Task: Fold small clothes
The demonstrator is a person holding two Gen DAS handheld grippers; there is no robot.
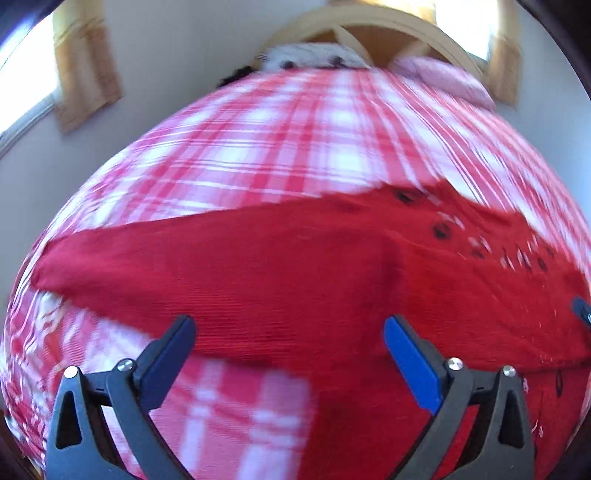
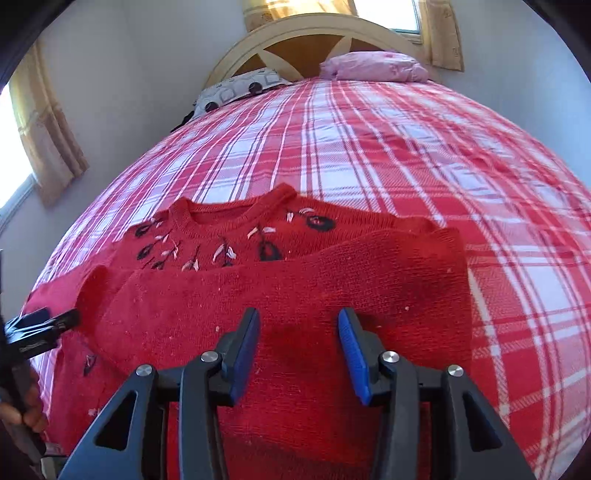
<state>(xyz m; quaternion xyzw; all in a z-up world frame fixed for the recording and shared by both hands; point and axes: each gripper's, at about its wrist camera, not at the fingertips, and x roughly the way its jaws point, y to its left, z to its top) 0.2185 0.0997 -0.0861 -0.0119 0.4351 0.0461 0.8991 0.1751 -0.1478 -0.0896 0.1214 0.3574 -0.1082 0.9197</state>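
A small red knitted sweater (image 2: 258,295) with black and white embroidery by the neck lies on the plaid bed cover (image 2: 369,147). A sleeve is folded across its front. It also shows in the left wrist view (image 1: 277,266), blurred. My right gripper (image 2: 298,328) is open just above the folded sleeve, holding nothing. My left gripper (image 1: 290,334) is open over the sweater's left sleeve, holding nothing. The left gripper's fingertips (image 2: 62,319) show at the left edge of the right wrist view, at the sweater's left side. A tip of the right gripper (image 1: 583,310) shows at the right edge of the left wrist view.
The bed has a red and white plaid cover (image 1: 277,129). At its head stand a wooden headboard (image 2: 314,33), a pink pillow (image 2: 376,66) and a patterned pillow (image 2: 240,88). Walls and curtained windows (image 2: 44,147) lie to the left and behind.
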